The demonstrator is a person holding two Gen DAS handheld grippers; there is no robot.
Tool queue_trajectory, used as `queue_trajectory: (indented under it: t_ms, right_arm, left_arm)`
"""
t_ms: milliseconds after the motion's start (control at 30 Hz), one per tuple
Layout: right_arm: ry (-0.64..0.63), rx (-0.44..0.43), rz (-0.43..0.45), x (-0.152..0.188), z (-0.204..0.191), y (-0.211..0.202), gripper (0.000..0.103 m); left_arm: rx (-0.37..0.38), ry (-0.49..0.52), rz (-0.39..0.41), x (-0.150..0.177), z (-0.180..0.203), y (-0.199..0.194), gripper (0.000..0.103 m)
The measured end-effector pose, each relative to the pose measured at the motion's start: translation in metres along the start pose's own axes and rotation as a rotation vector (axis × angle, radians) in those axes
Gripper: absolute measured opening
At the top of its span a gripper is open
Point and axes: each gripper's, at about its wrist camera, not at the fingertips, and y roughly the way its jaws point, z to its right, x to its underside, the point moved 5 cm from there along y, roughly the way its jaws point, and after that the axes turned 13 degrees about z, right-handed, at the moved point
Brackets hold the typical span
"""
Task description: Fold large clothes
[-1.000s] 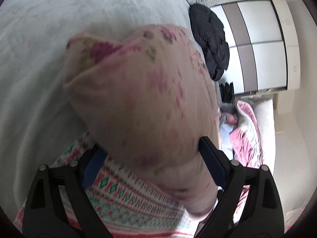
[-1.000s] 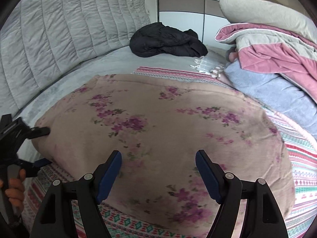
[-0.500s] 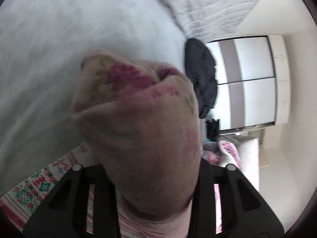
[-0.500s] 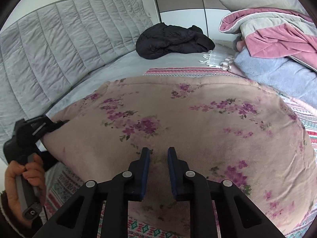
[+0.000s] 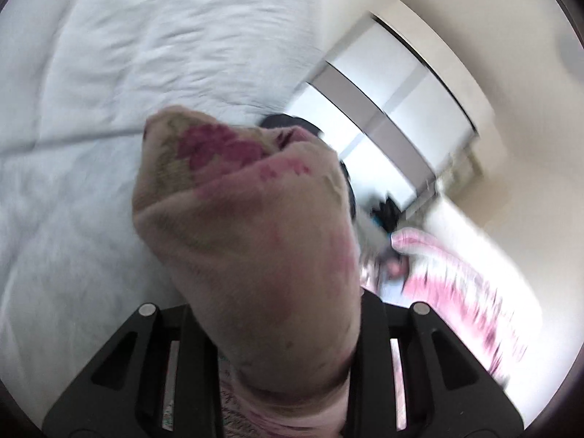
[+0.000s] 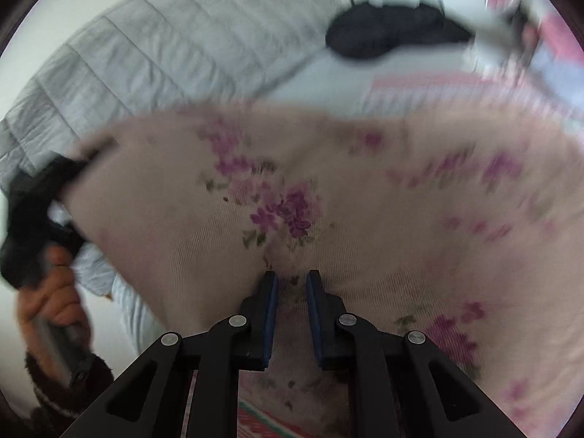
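Observation:
The large garment is beige with purple flowers [image 6: 365, 219]. In the right wrist view it is lifted and stretched wide in front of the bed. My right gripper [image 6: 291, 284] is shut on its near edge, with a fold of fabric pinched between the blue pads. My left gripper [image 5: 277, 314] is shut on a bunched corner of the same garment [image 5: 248, 226], which hides its fingertips. The left gripper also shows in the right wrist view [image 6: 40, 197] at far left, held by a hand, gripping the garment's left corner.
A grey quilted headboard [image 6: 164, 47] stands behind the bed. A black jacket [image 6: 387, 33] lies on the bed at the back. Pink and white bedding [image 5: 456, 284] is piled to the right. A patterned striped blanket [image 6: 419, 87] lies beneath the garment. White wardrobe doors [image 5: 394, 109] stand beyond.
My right gripper closed on the garment's near edge and my left closed on its corner. Both have lifted the garment off the bed; the views are tilting upward and blurred.

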Motion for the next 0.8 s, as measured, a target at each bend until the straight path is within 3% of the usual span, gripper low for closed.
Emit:
queue_trajectory:
  t_ms: [33, 67, 167, 233, 300, 367, 433, 467, 533, 600, 667, 800]
  right_arm:
    - [0.047, -0.007, -0.009, 0.008, 0.007, 0.012, 0.011]
    - [0.07, -0.016, -0.007, 0.01, 0.012, 0.015, 0.009]
    - [0.165, -0.092, 0.0, 0.009, 0.028, -0.003, 0.007]
    - [0.261, -0.122, 0.004, 0.001, 0.047, -0.034, 0.009]
    - [0.322, -0.096, 0.069, -0.009, 0.072, -0.072, 0.012]
    - [0.381, -0.015, 0.179, -0.016, 0.113, -0.125, 0.025]
    - [0.506, 0.093, 0.314, -0.013, 0.17, -0.186, 0.064]
    - [0.55, 0.106, 0.347, -0.01, 0.186, -0.201, 0.072]
    - [0.674, 0.127, 0.398, 0.002, 0.222, -0.234, 0.073]
    - [0.756, 0.084, 0.439, 0.013, 0.239, -0.252, 0.073]
    - [0.775, 0.016, 0.456, 0.014, 0.238, -0.261, 0.073]
    - [0.695, -0.059, 0.412, -0.014, 0.211, -0.248, 0.076]
  left_arm:
    - [0.02, 0.064, -0.016, 0.008, 0.014, 0.001, 0.032]
    - [0.065, 0.189, -0.026, 0.022, 0.043, 0.005, 0.032]
    - [0.229, 0.448, -0.034, 0.054, 0.117, 0.001, 0.035]
    - [0.346, 0.541, -0.06, 0.072, 0.158, 0.0, 0.037]
    - [0.431, 0.602, -0.099, 0.093, 0.186, -0.001, 0.04]
    - [0.526, 0.643, -0.185, 0.126, 0.207, 0.001, 0.043]
    - [0.598, 0.671, -0.284, 0.164, 0.214, 0.003, 0.045]
    - [0.63, 0.691, -0.354, 0.19, 0.216, 0.006, 0.045]
    - [0.664, 0.756, -0.488, 0.247, 0.212, 0.012, 0.046]
    - [0.688, 0.871, -0.439, 0.283, 0.21, 0.006, 0.05]
    - [0.688, 0.962, -0.386, 0.288, 0.216, -0.006, 0.053]
    - [0.681, 0.925, -0.39, 0.265, 0.217, -0.01, 0.061]
